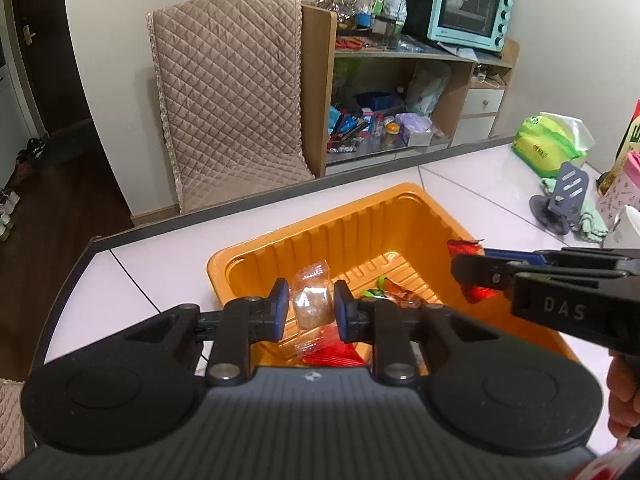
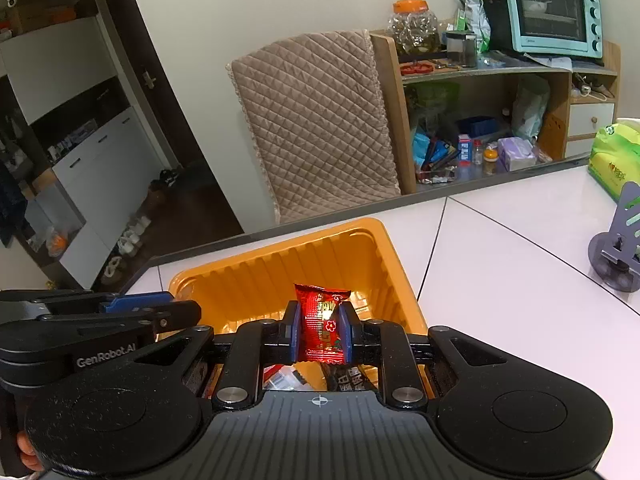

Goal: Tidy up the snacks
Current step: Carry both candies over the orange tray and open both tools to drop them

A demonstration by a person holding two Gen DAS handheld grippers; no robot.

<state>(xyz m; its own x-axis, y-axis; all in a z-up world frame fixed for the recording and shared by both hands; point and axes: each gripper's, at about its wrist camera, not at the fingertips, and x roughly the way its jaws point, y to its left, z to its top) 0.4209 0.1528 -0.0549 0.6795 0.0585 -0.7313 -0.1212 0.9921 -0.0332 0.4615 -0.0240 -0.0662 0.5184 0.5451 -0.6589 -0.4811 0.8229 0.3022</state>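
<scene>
An orange plastic tray [image 1: 352, 224] sits on the white table, with several wrapped snacks on its floor [image 1: 394, 294]. My left gripper [image 1: 311, 310] is shut on a clear packet holding a brown sweet [image 1: 312, 307], held over the tray's near side. In the right wrist view my right gripper [image 2: 321, 330] is shut on a red foil snack packet [image 2: 322, 322] above the same tray [image 2: 280, 264]. That red packet [image 1: 478, 292] and the right gripper show at the right of the left view. The left gripper's side [image 2: 120, 312] shows at the left of the right wrist view.
A grey phone stand [image 1: 562, 200] and a green tissue pack [image 1: 548, 142] stand at the table's right, with a pink container [image 1: 624, 188] beside them. Behind the table is a quilted chair [image 1: 228, 100] and a wooden shelf with a teal oven [image 1: 468, 6].
</scene>
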